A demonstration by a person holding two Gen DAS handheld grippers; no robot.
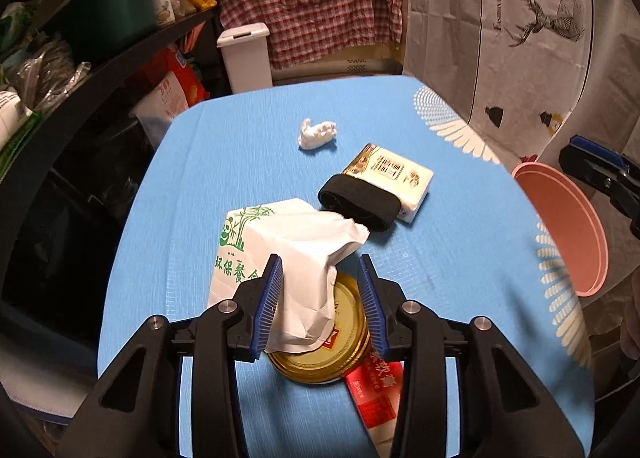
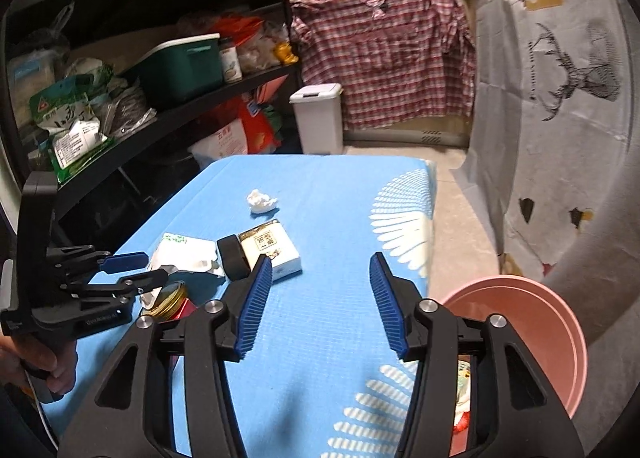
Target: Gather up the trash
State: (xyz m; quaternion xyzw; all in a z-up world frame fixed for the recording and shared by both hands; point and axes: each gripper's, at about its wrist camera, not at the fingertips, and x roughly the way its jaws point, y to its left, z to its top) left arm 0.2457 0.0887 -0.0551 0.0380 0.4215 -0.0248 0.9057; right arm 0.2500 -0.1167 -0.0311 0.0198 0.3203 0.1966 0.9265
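Right now my left gripper [image 1: 320, 302] stands partly open around a white paper bag [image 1: 304, 282] draped over a gold jar lid [image 1: 336, 342]; whether it pinches I cannot tell. It looks light, limp and crushable, so I'd grip a bunched fold. My right gripper [image 2: 320, 306] hangs wide open, empty. Beyond lie a carton [image 1: 392, 182] and crumpled tissue [image 1: 318, 133]. The pink bin [image 2: 516, 334] beside the table [image 2: 332, 218] already holds colourful scraps.

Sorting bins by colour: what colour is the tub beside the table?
Pink tub, clearest in the right wrist view.
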